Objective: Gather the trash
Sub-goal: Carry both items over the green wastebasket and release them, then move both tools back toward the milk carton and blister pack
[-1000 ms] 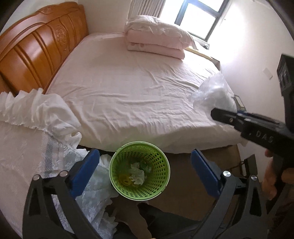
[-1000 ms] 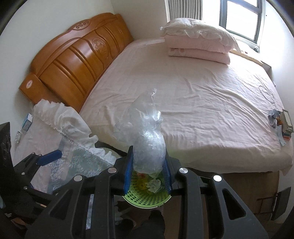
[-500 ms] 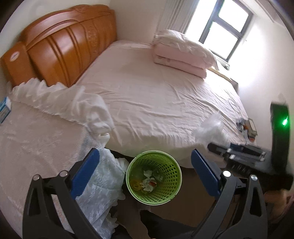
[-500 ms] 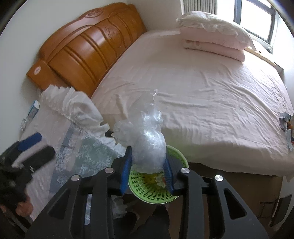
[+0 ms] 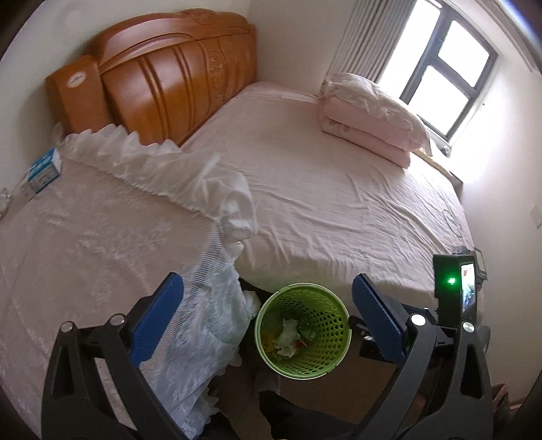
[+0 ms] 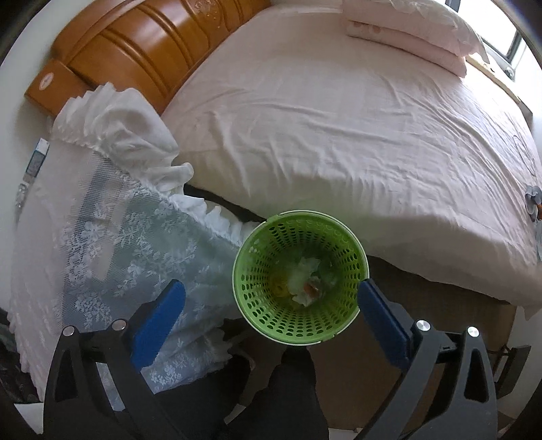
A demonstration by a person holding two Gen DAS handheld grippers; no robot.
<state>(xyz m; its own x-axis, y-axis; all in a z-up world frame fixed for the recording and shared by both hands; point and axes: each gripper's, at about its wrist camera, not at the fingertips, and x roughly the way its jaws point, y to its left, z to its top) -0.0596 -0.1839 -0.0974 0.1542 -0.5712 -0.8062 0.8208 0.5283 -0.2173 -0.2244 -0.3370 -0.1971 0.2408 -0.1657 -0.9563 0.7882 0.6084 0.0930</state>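
Over the green basket (image 6: 299,281) beside the bed (image 6: 338,118)
Right gripper (image 6: 267,314) opening, nothing between its fingers – left gripper (image 5: 267,321) spread wide, empty

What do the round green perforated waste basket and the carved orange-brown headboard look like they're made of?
Green waste basket: probably moulded plastic, going by its uniform bright colour and regular punched holes, with a slight sheen. Headboard: apparently varnished wood, carved in raised curved panels with a glossy reflection; a veneer can't be ruled out.

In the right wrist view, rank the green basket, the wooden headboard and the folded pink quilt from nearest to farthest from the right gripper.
1. Green basket: just ahead of the opening, empty right gripper.
2. Wooden headboard: upper left, past the lace-covered table.
3. Folded pink quilt: top right, at the bed's far end by the window.
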